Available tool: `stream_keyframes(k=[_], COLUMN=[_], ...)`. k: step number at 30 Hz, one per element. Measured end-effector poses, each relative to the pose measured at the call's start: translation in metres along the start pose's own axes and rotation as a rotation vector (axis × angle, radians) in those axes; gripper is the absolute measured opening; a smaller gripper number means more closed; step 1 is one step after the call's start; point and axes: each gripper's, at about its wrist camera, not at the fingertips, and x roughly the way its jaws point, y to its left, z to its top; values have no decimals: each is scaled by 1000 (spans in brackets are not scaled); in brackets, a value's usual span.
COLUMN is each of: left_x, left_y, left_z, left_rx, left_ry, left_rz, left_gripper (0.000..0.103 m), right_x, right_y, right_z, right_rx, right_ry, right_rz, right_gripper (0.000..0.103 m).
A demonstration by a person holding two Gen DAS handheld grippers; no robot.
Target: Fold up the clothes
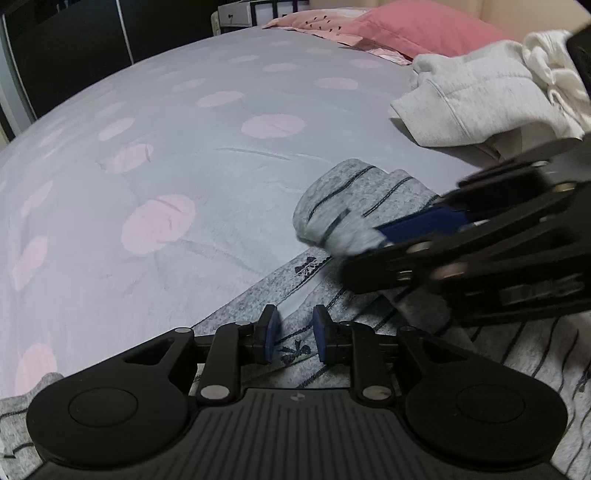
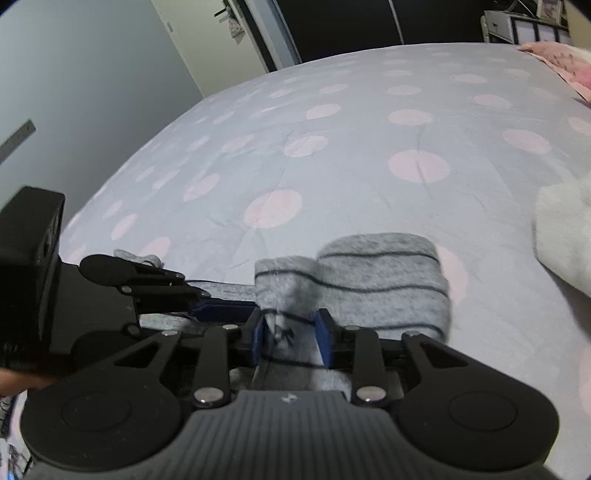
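Left gripper (image 1: 293, 334) jaws apart over the striped grey garment (image 1: 354, 206) on the bedspread (image 1: 184, 147), pads not pressing. Right gripper (image 2: 291, 338) part open, fabric between pads; grip cannot be told.

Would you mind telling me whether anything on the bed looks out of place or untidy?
Mostly the pile of pale clothes near the pink pillow: it lies crumpled, not folded. The grey striped garment is bunched into a loose roll at the right gripper. Nothing looks spilled or damaged.
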Motion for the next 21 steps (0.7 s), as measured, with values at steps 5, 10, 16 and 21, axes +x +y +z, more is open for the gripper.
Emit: stream_keyframes(k=[5,10,16,21], left_x=[3,5,-6,-8], left_y=[-2,-6,-7,3], left_z=[-2,1,5,23], left_rx=[5,-10,34,1], left_ry=[-9,-4,-78,-111], left_rz=[3,-12,52,79], left_gripper=[19,3,1,1], right_x=[23,16,-7,-24], right_y=[6,-7,-13,-4], right_z=[-5,-6,3,12], right_rx=[-52,-25,25,13], right_ry=[17,-6,-74,-138], right_rz=[-96,-76,-12,16], right_gripper=[21,7,7,7])
